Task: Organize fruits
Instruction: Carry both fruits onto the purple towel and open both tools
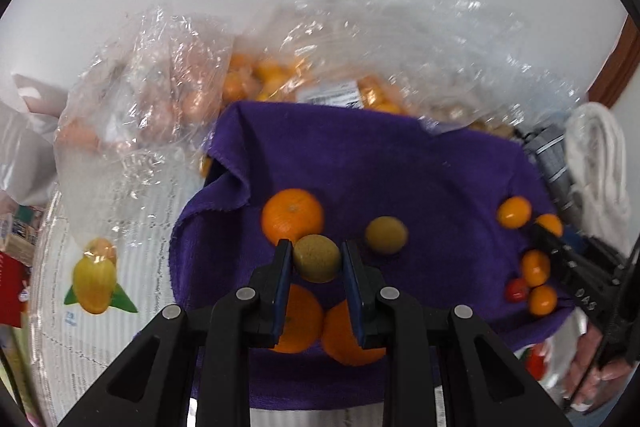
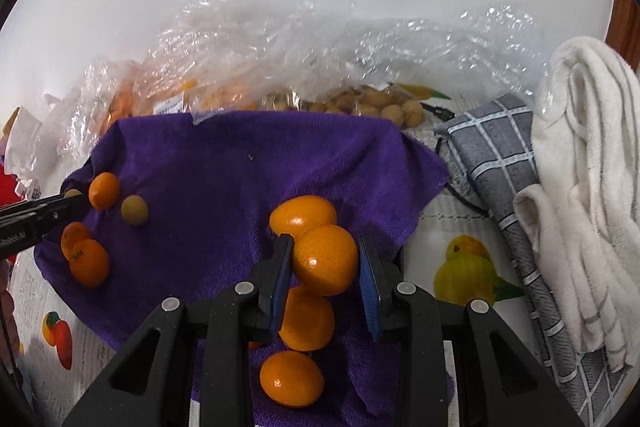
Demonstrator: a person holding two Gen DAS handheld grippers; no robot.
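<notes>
A purple cloth (image 1: 380,163) (image 2: 248,163) holds the fruit. My left gripper (image 1: 317,259) is shut on a small greenish-brown round fruit (image 1: 317,258), above two oranges (image 1: 304,319) with a third orange (image 1: 292,215) just behind. A second greenish fruit (image 1: 386,235) lies to the right. My right gripper (image 2: 325,261) has a small orange fruit (image 2: 325,259) between its fingers; the left pad touches it, a small gap shows at the right pad. Several similar small orange fruits (image 2: 306,319) lie beneath and behind it. The left gripper tip (image 2: 48,211) shows at the left of the right wrist view.
Clear plastic bags of orange fruit (image 1: 256,75) and brownish round fruit (image 2: 380,103) lie behind the cloth. A grey checked cloth (image 2: 504,163) and a white towel (image 2: 588,163) lie at the right. A fruit-printed tablecloth (image 1: 100,279) covers the table.
</notes>
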